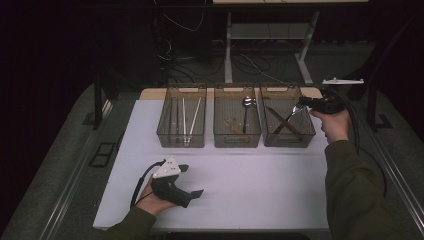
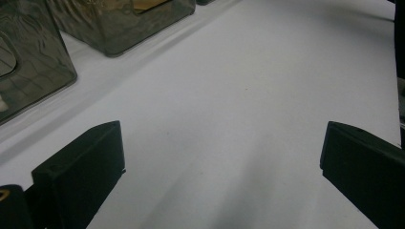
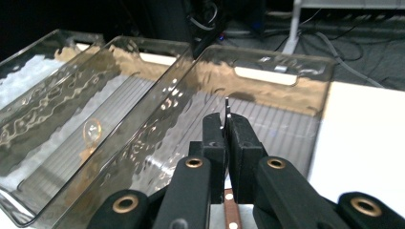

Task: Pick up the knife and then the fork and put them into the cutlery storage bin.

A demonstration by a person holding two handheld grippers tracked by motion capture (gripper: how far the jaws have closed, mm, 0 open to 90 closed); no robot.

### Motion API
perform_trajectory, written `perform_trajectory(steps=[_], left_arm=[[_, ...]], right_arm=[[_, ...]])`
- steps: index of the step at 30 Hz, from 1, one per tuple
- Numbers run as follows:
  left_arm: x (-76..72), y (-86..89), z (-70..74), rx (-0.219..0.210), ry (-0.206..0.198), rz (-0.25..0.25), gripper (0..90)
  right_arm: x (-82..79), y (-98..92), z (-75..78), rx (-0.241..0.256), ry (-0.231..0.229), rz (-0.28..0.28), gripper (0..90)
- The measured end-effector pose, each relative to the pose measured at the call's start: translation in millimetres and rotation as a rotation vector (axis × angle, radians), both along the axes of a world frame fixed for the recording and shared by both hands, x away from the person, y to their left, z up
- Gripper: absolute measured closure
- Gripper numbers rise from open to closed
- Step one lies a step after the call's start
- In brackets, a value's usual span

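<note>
- White table (image 1: 240, 185): three clear bins lined along far edge.
- Right gripper (image 1: 303, 102): clamped on fork (image 1: 291, 114), held over right bin (image 1: 286, 138).
- Left gripper (image 1: 192, 181): jaws spread, rested on table.

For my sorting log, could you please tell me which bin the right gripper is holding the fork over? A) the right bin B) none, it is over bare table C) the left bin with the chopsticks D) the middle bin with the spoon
A: the right gripper, shut on the fork, is over the right bin.
</note>
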State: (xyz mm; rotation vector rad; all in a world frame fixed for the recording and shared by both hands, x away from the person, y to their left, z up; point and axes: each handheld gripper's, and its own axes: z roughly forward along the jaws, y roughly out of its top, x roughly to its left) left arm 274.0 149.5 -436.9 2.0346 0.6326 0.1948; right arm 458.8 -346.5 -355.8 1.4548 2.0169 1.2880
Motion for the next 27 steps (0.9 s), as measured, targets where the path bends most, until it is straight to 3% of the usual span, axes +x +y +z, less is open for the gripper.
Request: perform_trajectory(steps=[3,7,12,14,17,23,27], left_arm=[[0.2,-0.4,0.1,-0.002,0.001,-0.003,0.0],[0.4,-0.6,0.0,-0.003,0.002,-0.003,0.1],[0.3,0.0,0.4,-0.002,0.000,-0.006,0.2],[0.5,0.0,0.3,-0.004,0.001,-0.005,0.2],[0.5,-0.2,0.3,-0.003,0.000,-0.005,0.2],[0.8,-0.5,-0.1,-0.002,0.001,-0.003,0.2],[1.0,-0.3,-0.2,-0.002,0.001,-0.002,0.2]], right_arm=[[4.0,-0.4,-4.3,0.006,0.013,-0.015,85.1],[8.8,0.2,-14.6,-0.106,0.045,-0.059,76.2],[10.2,-0.3,-25.6,-0.169,0.056,-0.097,54.8],[9.6,-0.8,-26.6,-0.175,0.051,-0.110,45.4],[8.5,-2.0,-25.0,-0.173,0.037,-0.117,39.7],[5.2,-3.8,-18.4,-0.138,0.005,-0.109,32.8],[1.7,-3.4,-17.0,-0.126,0.007,-0.102,29.0]])
